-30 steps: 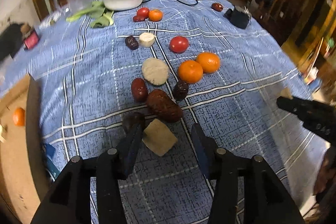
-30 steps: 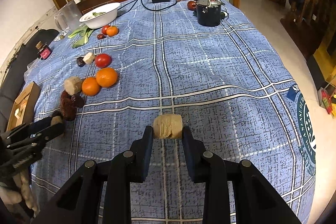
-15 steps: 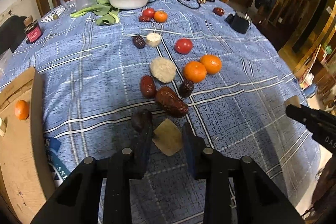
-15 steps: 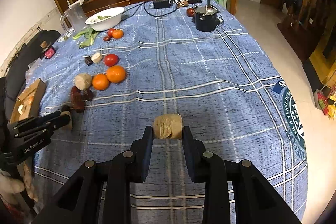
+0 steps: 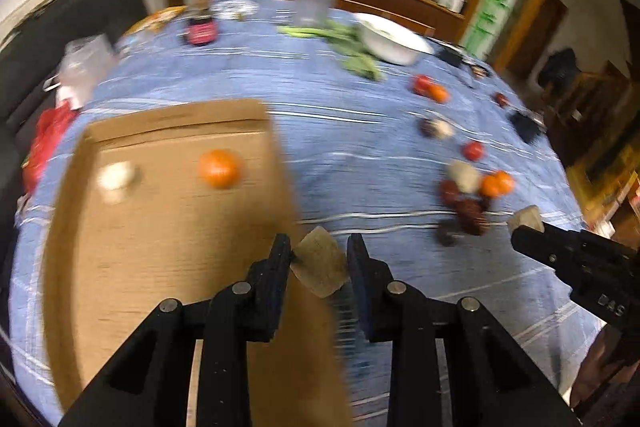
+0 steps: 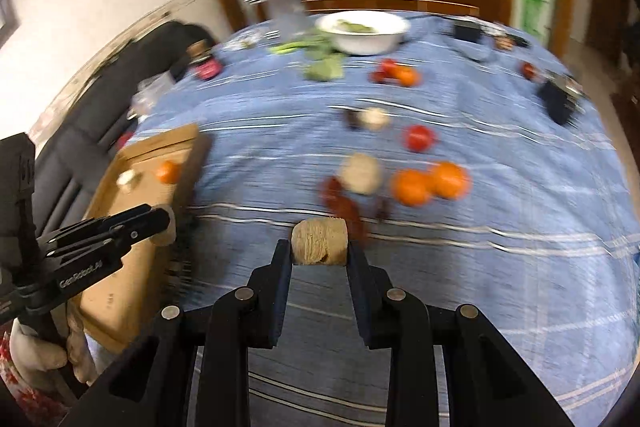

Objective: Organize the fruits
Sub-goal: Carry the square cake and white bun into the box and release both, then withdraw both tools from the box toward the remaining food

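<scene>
My left gripper [image 5: 318, 259] is shut on a tan angular chunk [image 5: 320, 267], held just past the right wall of a cardboard box [image 5: 160, 247]. Inside the box lie an orange [image 5: 220, 167] and a pale piece [image 5: 116, 177]. My right gripper [image 6: 319, 247] is shut on a tan ribbed cylinder chunk [image 6: 319, 241] above the blue checked cloth [image 6: 500, 267]. Beyond it sit two oranges [image 6: 430, 181], a tomato [image 6: 419, 138], a pale round piece [image 6: 360, 173] and dark red dates [image 6: 344, 203]. The left gripper [image 6: 160, 223] shows at the left of the right wrist view, over the box [image 6: 132, 267].
At the back of the table stand a white bowl [image 6: 362, 31], green leaves [image 6: 324, 67], a clear pitcher [image 6: 286, 7] and a dark jar [image 6: 206, 65]. A black pot [image 6: 556, 103] sits far right. A dark sofa [image 6: 100, 115] borders the table's left side.
My left gripper closed on the tan chunk and lifted it. Both grippers then swung left, bringing the cardboard box into view, each still carrying its piece.
</scene>
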A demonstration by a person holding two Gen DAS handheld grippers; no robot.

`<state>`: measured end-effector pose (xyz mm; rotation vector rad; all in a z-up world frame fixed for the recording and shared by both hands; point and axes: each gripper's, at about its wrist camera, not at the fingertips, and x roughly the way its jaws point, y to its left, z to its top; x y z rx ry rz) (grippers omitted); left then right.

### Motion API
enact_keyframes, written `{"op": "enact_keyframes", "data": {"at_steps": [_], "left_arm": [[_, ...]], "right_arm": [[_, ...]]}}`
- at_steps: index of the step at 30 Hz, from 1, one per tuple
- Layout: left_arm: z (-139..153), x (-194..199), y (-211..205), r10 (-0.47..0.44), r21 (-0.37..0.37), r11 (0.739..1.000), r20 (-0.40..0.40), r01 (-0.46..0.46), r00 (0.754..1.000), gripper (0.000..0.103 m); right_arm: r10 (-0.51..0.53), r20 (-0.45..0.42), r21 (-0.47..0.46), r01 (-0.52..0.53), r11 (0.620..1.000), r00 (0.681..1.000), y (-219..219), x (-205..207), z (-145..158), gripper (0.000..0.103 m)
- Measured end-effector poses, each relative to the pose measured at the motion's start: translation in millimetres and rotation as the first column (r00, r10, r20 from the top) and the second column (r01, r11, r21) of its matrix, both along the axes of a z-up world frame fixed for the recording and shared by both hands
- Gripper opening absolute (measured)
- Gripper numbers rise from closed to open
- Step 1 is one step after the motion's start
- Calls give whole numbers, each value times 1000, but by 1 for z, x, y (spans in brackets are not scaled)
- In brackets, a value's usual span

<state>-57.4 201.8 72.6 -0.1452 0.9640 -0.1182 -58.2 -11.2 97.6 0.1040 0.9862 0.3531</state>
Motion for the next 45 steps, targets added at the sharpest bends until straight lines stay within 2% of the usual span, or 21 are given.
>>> {"op": "enact_keyframes", "data": {"at_steps": [4, 8, 10, 15, 19, 21, 26, 29, 33, 36, 40, 45], "left_arm": [[-5, 3, 54, 90, 28, 996, -29, -90, 995, 28], [-9, 10, 90, 144, 73, 987, -45, -141, 988, 28], [-15, 17, 109, 172, 78, 983, -64, -167, 983, 28], [-26, 30, 137, 210, 50, 977, -89, -206, 974, 29], [-24, 36, 132, 190, 83, 979, -80, -184, 978, 29], [-25, 37, 130, 183, 94, 980, -76, -176, 980, 30], [-26, 36, 139, 201, 61, 979, -93, -196, 975, 36], [-22, 32, 145, 219, 52, 975, -94, -215, 971, 44], [-8, 22, 151, 253, 29, 967, -79, -252, 964, 49], [6, 14, 154, 287, 14, 958, -59, -287, 956, 52], [23, 3, 151, 324, -6, 946, -34, -325, 945, 57], [35, -5, 132, 316, -7, 949, -18, -316, 949, 58]], "right_arm": [[111, -8, 37, -111, 993, 994, 58, 12, 1, 30], [207, -35, 109, -202, 973, 978, 119, 27, -4, 31], [246, -47, 117, -239, 964, 968, 146, 32, -9, 31], [306, -77, 51, -303, 952, 949, 203, 44, -36, 31], [320, -83, 2, -321, 947, 944, 225, 49, -49, 31], [319, -89, -8, -321, 947, 944, 230, 51, -53, 31], [316, -101, -28, -320, 947, 943, 234, 54, -60, 31], [320, -101, -29, -325, 945, 942, 235, 54, -59, 32], [331, -78, -32, -334, 942, 940, 234, 54, -53, 44], [334, -49, -34, -336, 941, 941, 230, 49, -42, 46], [321, -4, -24, -321, 947, 947, 213, 40, -21, 49], [273, 20, 12, -273, 962, 962, 168, 24, -7, 51]]}}
